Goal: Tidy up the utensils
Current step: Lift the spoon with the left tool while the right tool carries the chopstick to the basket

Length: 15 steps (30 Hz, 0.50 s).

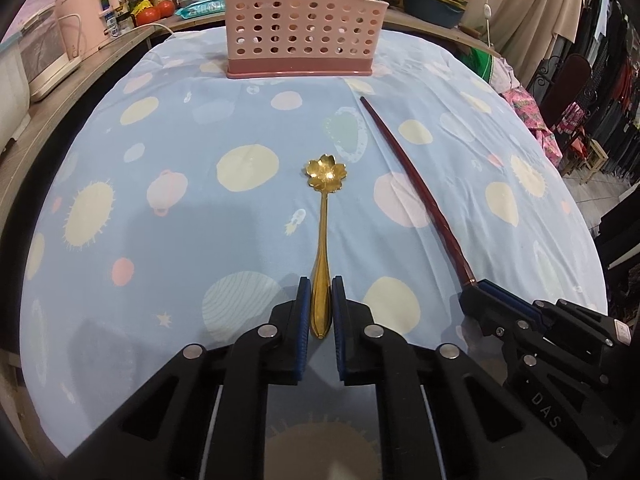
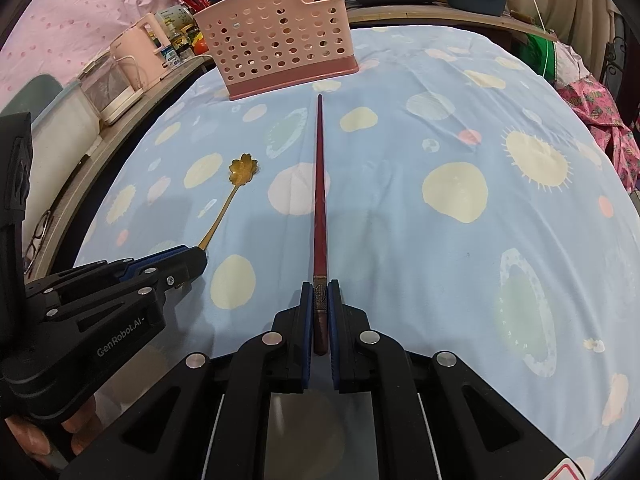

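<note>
Left wrist view: left gripper (image 1: 321,304) clamps gold spoon (image 1: 323,216), right gripper (image 2: 320,312) clamps red chopstick (image 2: 320,184); neither yet in pink caddy (image 1: 296,20) w/ both still to go.

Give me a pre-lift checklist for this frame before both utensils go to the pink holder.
1. Left gripper closed on the gold flower spoon handle: ok, the pads sit against both sides of the handle end.
2. Right gripper closed on the dark red chopstick: ok, clamped at its thick decorated end.
3. Utensils apart from each other: ok, they lie side by side on the tablecloth, not touching.
4. Path to the pink perforated utensil holder: ok, only cloth lies between.
5. Holder compartments free: cannot tell, the interior is mostly hidden.
</note>
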Motion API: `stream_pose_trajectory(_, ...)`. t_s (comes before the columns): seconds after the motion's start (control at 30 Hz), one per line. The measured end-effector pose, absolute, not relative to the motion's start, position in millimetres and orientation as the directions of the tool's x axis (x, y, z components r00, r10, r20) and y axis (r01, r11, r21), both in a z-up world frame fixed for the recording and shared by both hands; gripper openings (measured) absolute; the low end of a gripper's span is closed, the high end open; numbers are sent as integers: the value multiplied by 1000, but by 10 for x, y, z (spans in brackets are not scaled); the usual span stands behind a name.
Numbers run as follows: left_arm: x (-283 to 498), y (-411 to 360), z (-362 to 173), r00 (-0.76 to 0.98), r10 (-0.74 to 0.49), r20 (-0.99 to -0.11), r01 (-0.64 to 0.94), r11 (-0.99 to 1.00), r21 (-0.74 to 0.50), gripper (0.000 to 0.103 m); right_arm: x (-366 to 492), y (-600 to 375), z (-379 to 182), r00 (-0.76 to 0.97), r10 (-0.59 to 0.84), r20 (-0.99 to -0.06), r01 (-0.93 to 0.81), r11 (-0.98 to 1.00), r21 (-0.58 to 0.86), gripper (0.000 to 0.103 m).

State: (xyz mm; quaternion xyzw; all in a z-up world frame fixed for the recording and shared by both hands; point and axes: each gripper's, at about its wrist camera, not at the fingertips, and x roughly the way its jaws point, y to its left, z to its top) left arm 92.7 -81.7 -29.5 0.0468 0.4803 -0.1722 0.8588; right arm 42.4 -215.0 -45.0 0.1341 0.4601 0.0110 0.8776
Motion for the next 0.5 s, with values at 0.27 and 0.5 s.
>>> stream_pose_trajectory(0.27, 984, -692, 17, 535, -270, -801, 318, 942, -105, 10, 369, -2199, -214, 615, 138, -776, 100, 963, 251, 7)
stream_pose_trajectory(0.5, 1080, -639, 322, 581, -297, -757, 307, 942, -134, 2, 401, -2275, 168, 689, 138, -712, 90, 958, 273, 8)
